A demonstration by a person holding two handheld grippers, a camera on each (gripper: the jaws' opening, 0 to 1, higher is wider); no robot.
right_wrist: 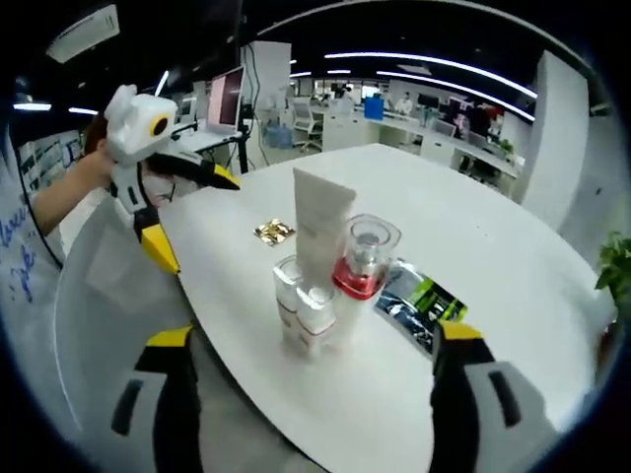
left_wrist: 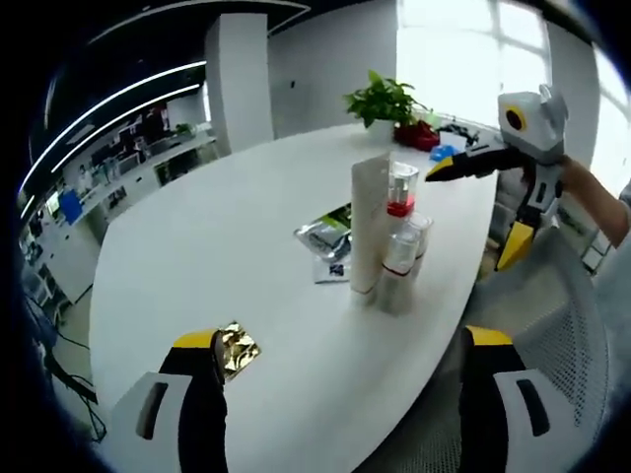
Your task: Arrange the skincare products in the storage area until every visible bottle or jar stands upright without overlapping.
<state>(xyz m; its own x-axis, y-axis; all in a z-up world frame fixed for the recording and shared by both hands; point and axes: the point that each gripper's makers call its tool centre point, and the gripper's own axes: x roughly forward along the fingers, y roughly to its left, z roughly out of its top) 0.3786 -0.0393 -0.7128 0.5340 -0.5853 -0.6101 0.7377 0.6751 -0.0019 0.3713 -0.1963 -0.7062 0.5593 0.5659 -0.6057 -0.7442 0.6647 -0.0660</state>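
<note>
A tight cluster of skincare products stands upright near the table's edge. It has a tall white tube (left_wrist: 370,222) (right_wrist: 320,222), a clear-topped bottle with a red band (left_wrist: 401,189) (right_wrist: 363,258) and two small clear bottles (left_wrist: 402,251) (right_wrist: 306,301). They touch or nearly touch one another. My left gripper (left_wrist: 341,338) is open, well short of the cluster, and reaches over the table edge (right_wrist: 202,225) in the right gripper view. My right gripper (right_wrist: 315,335) is open too, facing the cluster from the opposite side, and shows past it (left_wrist: 468,217) in the left gripper view.
A gold sachet (left_wrist: 237,350) (right_wrist: 274,233) lies flat by my left jaw. A silver-and-green sachet (left_wrist: 330,241) (right_wrist: 419,301) lies beside the cluster. A potted plant (left_wrist: 385,99) stands at the table's far end. A white mesh chair (left_wrist: 552,296) (right_wrist: 108,286) sits at the table edge.
</note>
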